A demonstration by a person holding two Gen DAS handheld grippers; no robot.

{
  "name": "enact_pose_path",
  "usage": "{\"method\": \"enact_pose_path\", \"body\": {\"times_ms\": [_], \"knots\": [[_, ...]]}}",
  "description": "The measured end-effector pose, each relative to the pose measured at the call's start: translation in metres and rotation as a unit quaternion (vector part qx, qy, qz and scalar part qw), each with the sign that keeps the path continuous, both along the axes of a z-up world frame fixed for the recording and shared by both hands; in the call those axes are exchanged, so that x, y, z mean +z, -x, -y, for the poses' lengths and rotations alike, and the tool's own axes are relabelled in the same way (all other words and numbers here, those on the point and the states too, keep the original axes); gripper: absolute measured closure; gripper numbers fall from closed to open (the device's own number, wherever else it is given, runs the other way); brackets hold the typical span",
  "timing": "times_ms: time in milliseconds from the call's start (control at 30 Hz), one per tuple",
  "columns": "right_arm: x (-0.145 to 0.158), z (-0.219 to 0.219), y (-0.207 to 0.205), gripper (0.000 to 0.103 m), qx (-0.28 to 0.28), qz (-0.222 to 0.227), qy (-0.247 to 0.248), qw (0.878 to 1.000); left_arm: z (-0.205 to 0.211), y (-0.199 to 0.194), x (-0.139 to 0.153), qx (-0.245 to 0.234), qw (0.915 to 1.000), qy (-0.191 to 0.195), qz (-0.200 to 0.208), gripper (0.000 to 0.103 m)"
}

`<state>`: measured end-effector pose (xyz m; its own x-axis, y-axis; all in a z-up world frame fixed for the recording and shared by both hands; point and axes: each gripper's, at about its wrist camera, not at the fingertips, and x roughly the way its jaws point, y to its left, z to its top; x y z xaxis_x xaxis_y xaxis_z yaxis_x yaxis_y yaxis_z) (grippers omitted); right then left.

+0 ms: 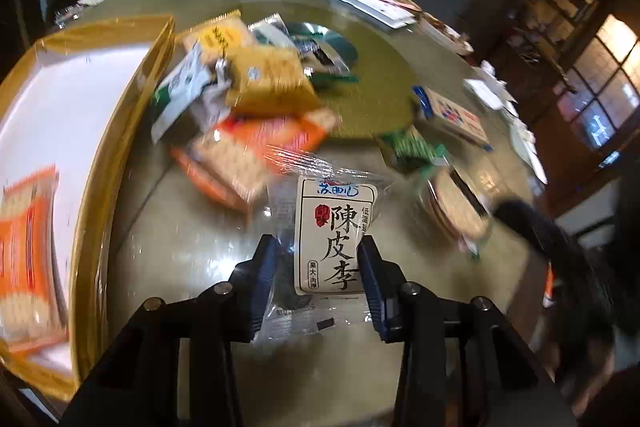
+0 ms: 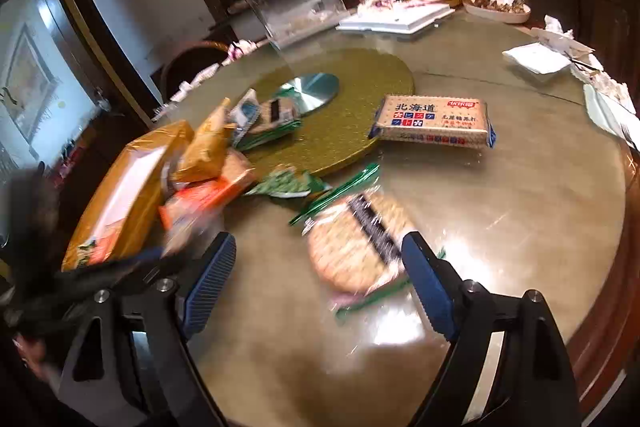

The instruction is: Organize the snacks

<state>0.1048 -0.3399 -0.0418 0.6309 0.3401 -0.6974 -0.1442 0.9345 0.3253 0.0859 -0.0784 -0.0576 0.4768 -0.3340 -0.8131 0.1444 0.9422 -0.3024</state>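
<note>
1. Left wrist view: we held the left gripper (image 1: pixel 320 275) above the bench (image 1: pixel 192 247), its jaws clamped on a clear plum packet (image 1: pixel 334 227) with a white label.
2. A gold-rimmed box (image 1: pixel 120 99) lay to the left, holding an orange cracker pack (image 1: pixel 28 247).
3. A pile of snacks (image 1: pixel 256 95) lay just beside the box.
4. Right wrist view: we kept the right gripper (image 2: pixel 320 283) over the bench, jaws wide and holding nothing.
5. A round cracker pack (image 2: pixel 356 247) lay on the bench between them.
6. A rectangular biscuit pack (image 2: pixel 434 123) rested partly on the green turntable (image 2: pixel 352 99), well apart from the pile.
</note>
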Motion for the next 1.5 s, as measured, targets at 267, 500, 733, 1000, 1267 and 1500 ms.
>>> {"method": "enact_pose_path", "body": {"times_ms": [267, 500, 733, 1000, 1267, 1500], "knots": [[-0.029, -0.001, -0.026, 0.018, -0.008, -0.052, 0.040, 0.998, -0.039, 0.046, 0.004, 0.008, 0.9987, 0.048, -0.010, 0.066], [-0.033, -0.032, -0.020, 0.015, 0.012, -0.058, 0.112, 0.992, -0.047, 0.055, 0.016, 0.012, 0.9978, 0.065, -0.001, 0.068], [-0.034, -0.055, 0.006, 0.026, -0.008, -0.056, 0.162, 0.985, -0.057, 0.061, 0.025, 0.018, 0.9964, 0.082, 0.012, 0.070], [-0.026, -0.062, 0.062, 0.028, 0.006, -0.032, 0.061, 0.998, -0.068, 0.064, 0.034, 0.022, 0.9946, 0.098, 0.024, 0.073], [0.042, -0.134, 0.084, 0.028, 0.090, 0.058, -0.008, 0.994, -0.122, 0.067, 0.074, 0.086, 0.9877, 0.104, 0.080, 0.075], [0.057, -0.214, 0.044, 0.028, 0.160, 0.063, -0.019, 0.985, -0.190, 0.048, 0.081, 0.179, 0.9772, 0.067, 0.093, 0.078]]}}
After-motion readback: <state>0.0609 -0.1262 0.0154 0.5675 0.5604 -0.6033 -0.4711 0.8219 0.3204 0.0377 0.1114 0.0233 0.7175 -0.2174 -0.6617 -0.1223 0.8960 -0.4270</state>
